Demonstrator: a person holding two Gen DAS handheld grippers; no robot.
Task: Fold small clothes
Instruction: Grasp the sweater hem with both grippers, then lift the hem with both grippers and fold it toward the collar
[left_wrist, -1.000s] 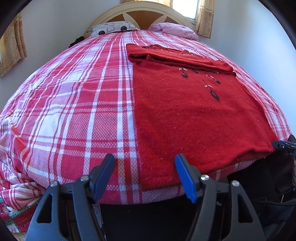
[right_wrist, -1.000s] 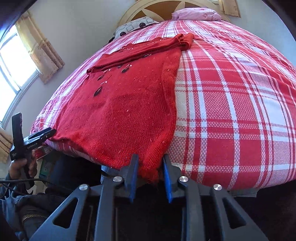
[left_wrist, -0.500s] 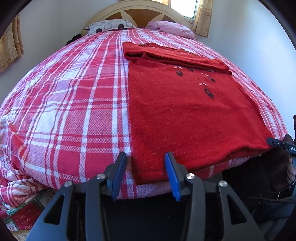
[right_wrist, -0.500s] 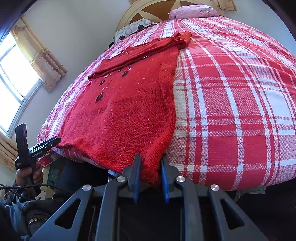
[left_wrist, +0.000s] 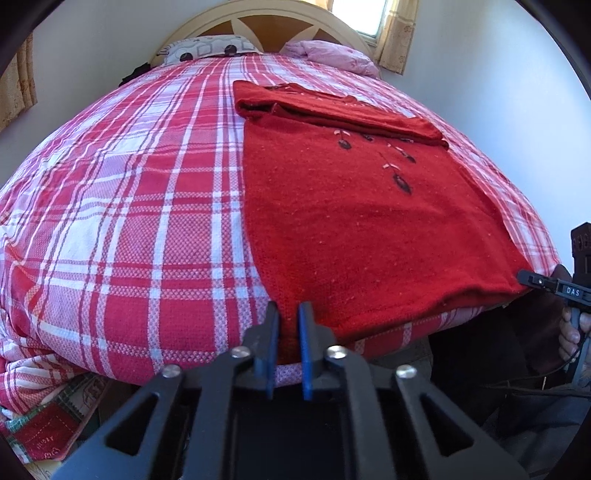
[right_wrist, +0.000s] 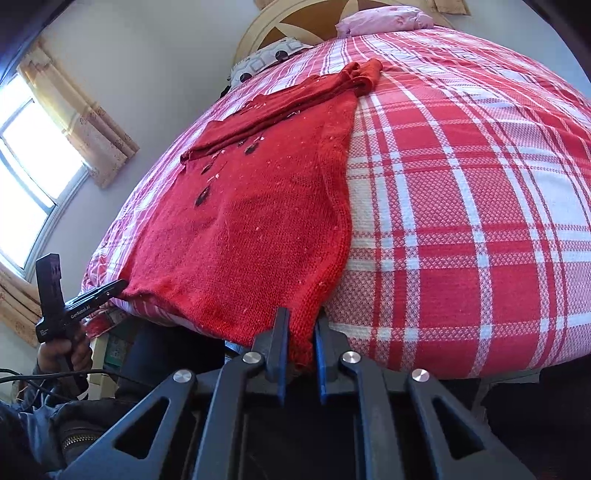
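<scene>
Along the bed's (left_wrist: 110, 229) near edge, my left gripper (left_wrist: 287, 325) and right gripper (right_wrist: 300, 332) each pinch a hem corner of the red sweater (right_wrist: 251, 236), ready to lift and fold it

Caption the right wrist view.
Right gripper pinches the red sweater hem corner on the plaid bed.

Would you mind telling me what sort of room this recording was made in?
Most likely a bedroom: a bed with a red plaid cover, pillows against an arched headboard, and a curtained window.

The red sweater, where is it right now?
The red sweater lies flat on the plaid bed, its bottom corners pinched by the left tool and right tool.
</scene>
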